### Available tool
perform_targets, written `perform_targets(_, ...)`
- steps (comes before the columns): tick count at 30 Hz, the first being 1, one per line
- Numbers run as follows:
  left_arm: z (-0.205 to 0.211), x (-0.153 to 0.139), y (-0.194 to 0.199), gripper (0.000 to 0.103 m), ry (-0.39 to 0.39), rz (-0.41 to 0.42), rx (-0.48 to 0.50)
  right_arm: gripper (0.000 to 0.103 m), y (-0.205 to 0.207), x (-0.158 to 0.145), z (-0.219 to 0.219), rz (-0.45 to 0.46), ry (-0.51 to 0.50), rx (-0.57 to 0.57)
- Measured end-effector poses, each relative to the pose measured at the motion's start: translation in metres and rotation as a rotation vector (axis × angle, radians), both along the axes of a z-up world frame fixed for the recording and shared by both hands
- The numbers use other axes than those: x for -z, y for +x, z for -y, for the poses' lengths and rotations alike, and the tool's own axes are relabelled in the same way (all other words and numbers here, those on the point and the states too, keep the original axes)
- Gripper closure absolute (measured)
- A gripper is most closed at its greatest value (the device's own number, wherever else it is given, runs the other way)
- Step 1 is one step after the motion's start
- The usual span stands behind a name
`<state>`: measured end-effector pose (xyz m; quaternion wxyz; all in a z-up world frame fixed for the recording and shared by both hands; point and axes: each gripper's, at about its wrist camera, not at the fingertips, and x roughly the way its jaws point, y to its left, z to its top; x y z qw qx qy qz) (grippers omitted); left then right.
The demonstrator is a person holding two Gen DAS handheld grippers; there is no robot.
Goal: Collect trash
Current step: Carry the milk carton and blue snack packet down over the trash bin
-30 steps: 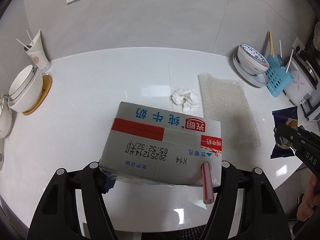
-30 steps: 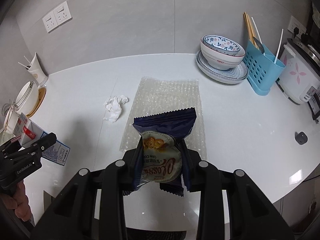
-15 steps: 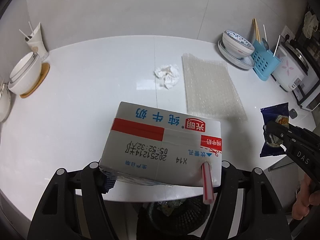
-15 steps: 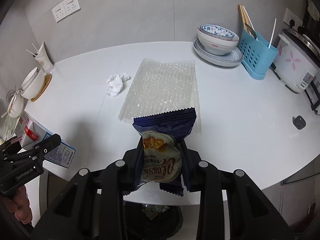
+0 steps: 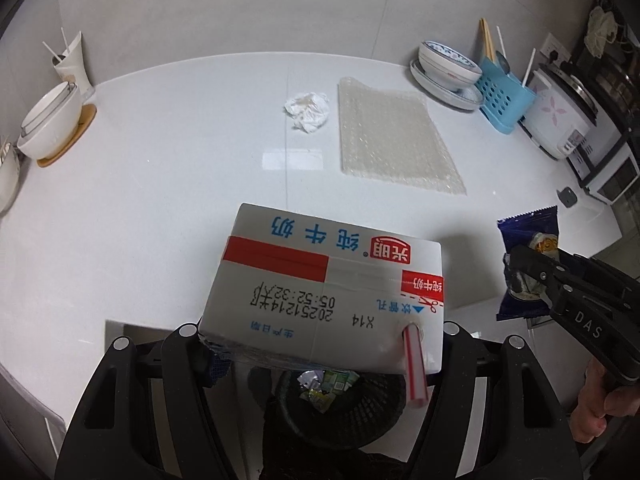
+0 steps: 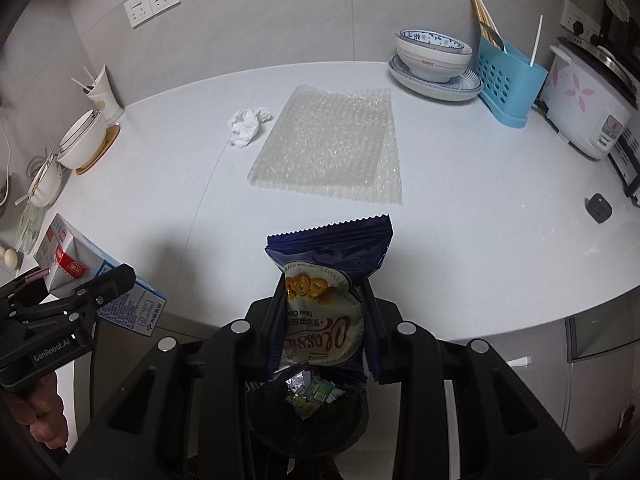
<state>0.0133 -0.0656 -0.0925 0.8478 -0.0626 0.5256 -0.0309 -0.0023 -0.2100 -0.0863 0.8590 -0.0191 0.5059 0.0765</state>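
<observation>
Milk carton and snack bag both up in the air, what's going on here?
A person is clearing trash off the white counter. The left tongs grip a milk carton with a red straw; the right tongs pinch a dark blue cookie wrapper. Both hang over a black bin that already holds scraps, not yet released. A crumpled tissue and a bubble wrap sheet lie on the counter.

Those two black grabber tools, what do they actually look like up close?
Both are matte black plastic. The left gripper reads "GenRobot.AI" in white; the right gripper reads "DAS". Each has two broad fingers with cut-out slots, studded with round silver screws. Bare hands hold them; no sleeves or cables show.
</observation>
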Motion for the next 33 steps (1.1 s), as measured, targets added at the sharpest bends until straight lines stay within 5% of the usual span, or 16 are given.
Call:
perform_targets(14,0.016,0.029,-0.062,0.037,-0.009,-0.043,0.013,0.072,-0.063,0.018,0.015,-0.003,-0.004,-0.082)
perform_targets(33,0.010,0.140,-0.094,0.037,-0.027,-0.137,-0.023,0.072,-0.100,0.129,0.009,-0.099,0.027,-0.165)
